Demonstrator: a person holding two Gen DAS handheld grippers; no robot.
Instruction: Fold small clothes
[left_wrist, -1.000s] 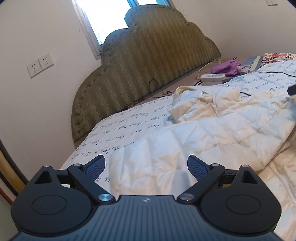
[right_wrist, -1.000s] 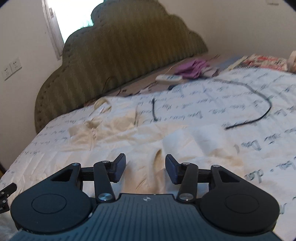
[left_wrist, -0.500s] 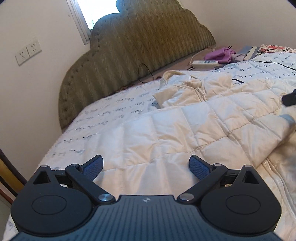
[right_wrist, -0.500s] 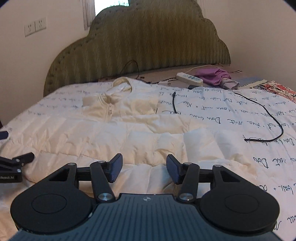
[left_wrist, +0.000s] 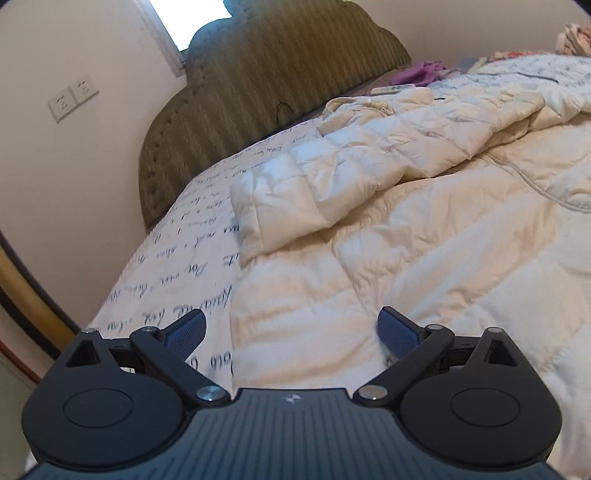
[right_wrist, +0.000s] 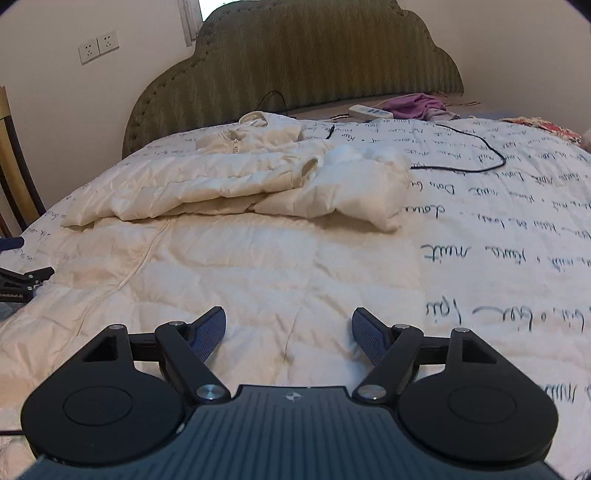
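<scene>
1. The cream puffer jacket (right_wrist: 258, 258) lies flat on the bed (right_wrist: 517, 229), both sleeves (right_wrist: 207, 184) folded across its chest.
2. Left tongs (left_wrist: 291, 332) stand wide and empty; right tongs (right_wrist: 289, 334), jaws just opening, hold nothing.
3. Next, probably: grip the hem and fold it toward the collar.

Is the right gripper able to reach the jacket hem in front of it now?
Probably yes. The right gripper is open, its jaws just widened with nothing clamped, and the jacket lies flat on the bed right below it. Nothing stands between.
</scene>
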